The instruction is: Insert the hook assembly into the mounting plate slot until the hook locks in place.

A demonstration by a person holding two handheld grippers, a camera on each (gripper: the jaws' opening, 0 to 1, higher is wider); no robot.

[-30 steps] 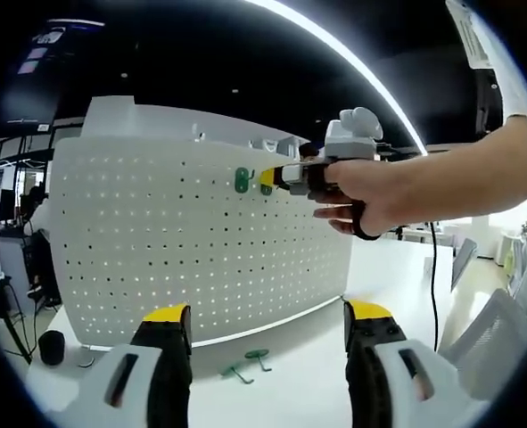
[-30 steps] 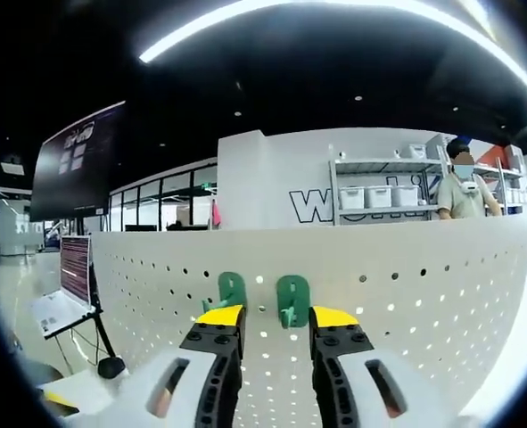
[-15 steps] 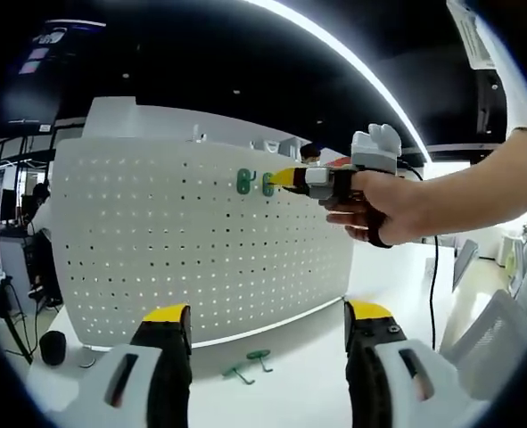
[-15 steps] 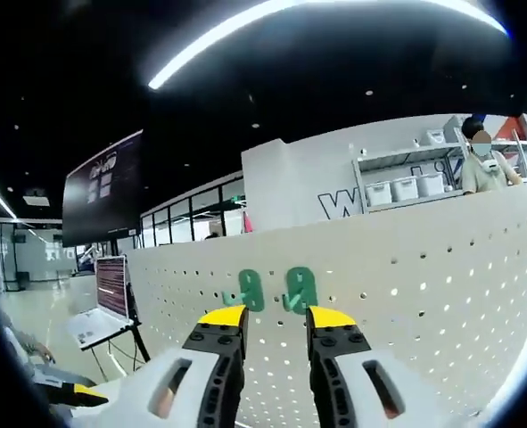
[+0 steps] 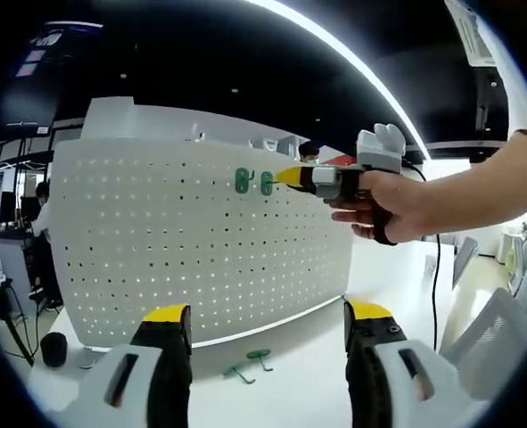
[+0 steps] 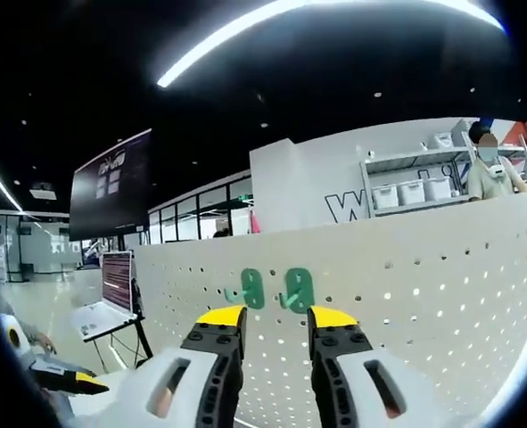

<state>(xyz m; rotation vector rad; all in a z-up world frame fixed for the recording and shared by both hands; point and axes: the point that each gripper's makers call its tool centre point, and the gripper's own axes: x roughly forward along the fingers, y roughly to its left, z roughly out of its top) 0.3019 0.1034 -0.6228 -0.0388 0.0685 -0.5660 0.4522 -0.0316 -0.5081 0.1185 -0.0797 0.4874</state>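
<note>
High on the white pegboard (image 5: 201,241) two green hooks (image 6: 297,290) hang seated; we hold the right gripper (image 6: 275,318) just before them, jaws narrowly parted and empty, while our left gripper (image 5: 267,314) waits spread below, spare hooks (image 5: 248,364) on the table

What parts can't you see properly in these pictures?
- Whether the two green hooks on the white pegboard have clicked in: their backs are hidden against the board, right gripper view.
- The right claw tips: too small, left gripper view.
- The two loose green hooks on the table: too small for detail, left gripper view.
- The pegboard's bottom edge: cut off in the right gripper view.
</note>
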